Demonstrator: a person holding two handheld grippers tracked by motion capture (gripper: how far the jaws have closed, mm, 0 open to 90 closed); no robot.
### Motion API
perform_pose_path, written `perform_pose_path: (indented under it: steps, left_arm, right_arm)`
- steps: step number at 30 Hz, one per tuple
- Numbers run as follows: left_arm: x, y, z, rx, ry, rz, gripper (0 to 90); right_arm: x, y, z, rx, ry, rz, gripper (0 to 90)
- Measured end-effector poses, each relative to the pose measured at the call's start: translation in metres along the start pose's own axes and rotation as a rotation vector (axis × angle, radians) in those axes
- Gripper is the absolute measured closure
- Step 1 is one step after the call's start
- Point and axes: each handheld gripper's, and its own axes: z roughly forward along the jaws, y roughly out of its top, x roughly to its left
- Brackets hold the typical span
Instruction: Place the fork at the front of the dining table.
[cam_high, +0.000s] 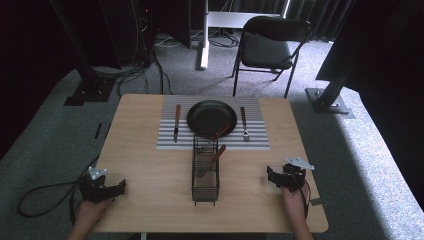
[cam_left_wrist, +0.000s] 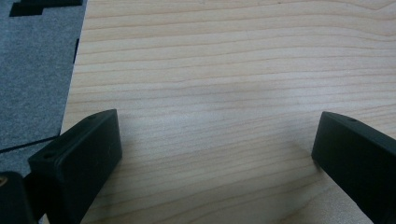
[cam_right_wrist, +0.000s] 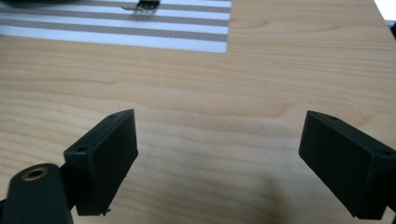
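Pale wood-grain bench (cam_high: 150, 200); black wire mesh caddy (cam_high: 205, 172) at centre, touching the striped woven placemat (cam_high: 167, 135); round black pan (cam_high: 212, 117) on it. Left tool (cam_high: 117, 187) and right tool (cam_high: 271, 175) both rest low on the bench, well apart from the caddy, jaws spread wide, holding nothing.

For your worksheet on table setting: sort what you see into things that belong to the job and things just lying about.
Job: plate, knife, fork, placemat, wire caddy with utensils, left claw, right claw.

Lying about: folding chair, floor cables, frame stands.
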Motion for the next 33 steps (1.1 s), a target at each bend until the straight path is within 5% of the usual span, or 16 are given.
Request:
perform_pose_path:
  steps: [17,33]
  left_arm:
    - [0.000,0.000,0.000,-0.001,0.000,-0.002,1.4]
    - [0.000,0.000,0.000,0.000,0.000,-0.001,1.3]
  right_arm:
    - [-0.026,-0.029,-0.027,-0.014,-0.049,0.059,11.0]
    - [-0.032,-0.050,-0.036,0.077,-0.124,0.059,11.0]
